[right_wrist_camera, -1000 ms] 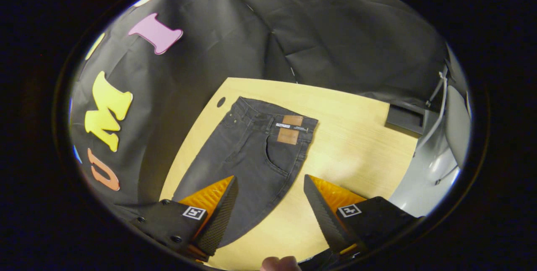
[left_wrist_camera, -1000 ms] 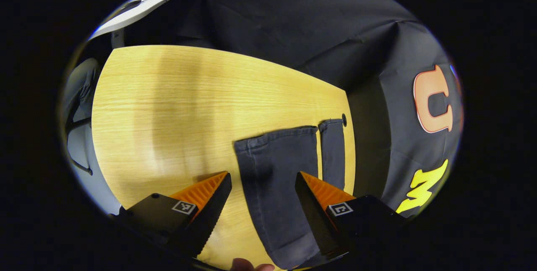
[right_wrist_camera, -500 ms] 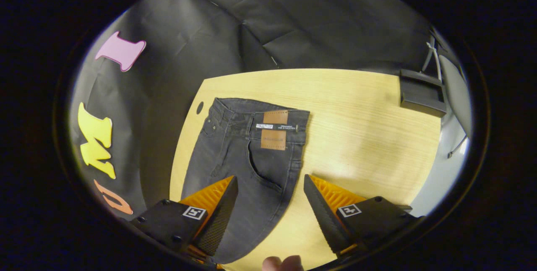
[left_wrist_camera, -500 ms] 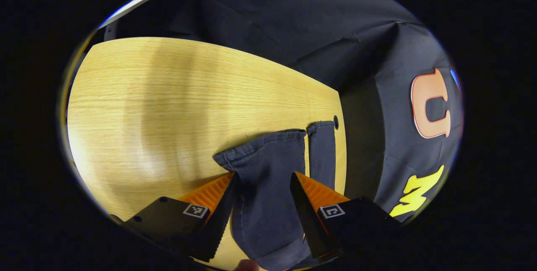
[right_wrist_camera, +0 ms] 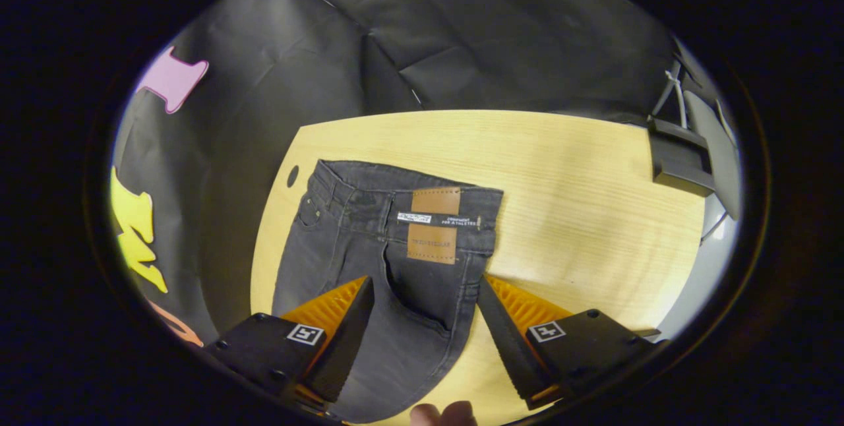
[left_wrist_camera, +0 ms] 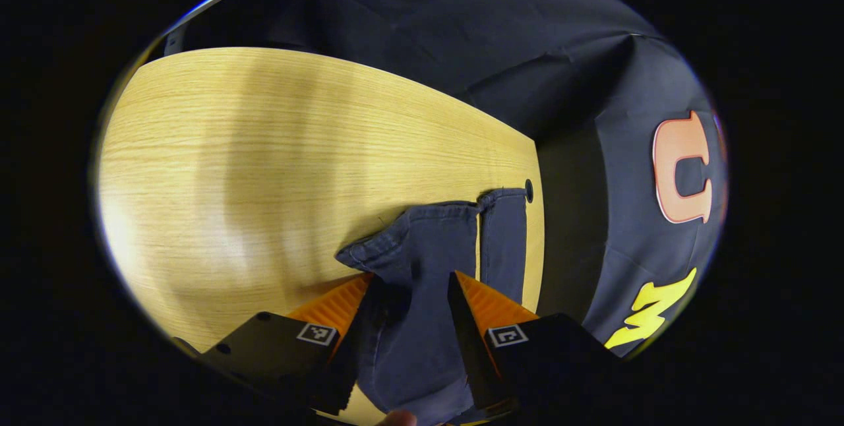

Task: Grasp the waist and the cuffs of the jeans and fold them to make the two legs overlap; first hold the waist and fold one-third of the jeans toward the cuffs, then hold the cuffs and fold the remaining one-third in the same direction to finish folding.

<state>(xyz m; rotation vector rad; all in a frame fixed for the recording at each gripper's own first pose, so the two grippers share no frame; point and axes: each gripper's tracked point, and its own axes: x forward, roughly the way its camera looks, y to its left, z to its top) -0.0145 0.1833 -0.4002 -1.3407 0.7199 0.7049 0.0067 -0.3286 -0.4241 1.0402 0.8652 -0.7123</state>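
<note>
Dark grey jeans lie flat on the wooden table (left_wrist_camera: 264, 149). In the left gripper view the near leg's cuff (left_wrist_camera: 422, 235) is bunched and its corner is raised. My left gripper (left_wrist_camera: 410, 277) straddles that leg just behind the cuff, open, with cloth gathered between the fingers. The far leg's cuff (left_wrist_camera: 504, 215) lies flat beside it. In the right gripper view the waist (right_wrist_camera: 369, 198), with a brown patch (right_wrist_camera: 433, 225), lies straight ahead. My right gripper (right_wrist_camera: 425, 279) hovers open over the hip, just short of the waistband.
The table (right_wrist_camera: 580, 182) has a small round hole (right_wrist_camera: 293, 175) beside the waist and another hole (left_wrist_camera: 528, 190) by the cuffs. A black box (right_wrist_camera: 679, 162) sits at the table's far right corner. Black cloth walls stand behind the table.
My left gripper came down over the near leg and its fingers drew closer, bunching the cuff. My right gripper moved forward toward the waist and stayed open.
</note>
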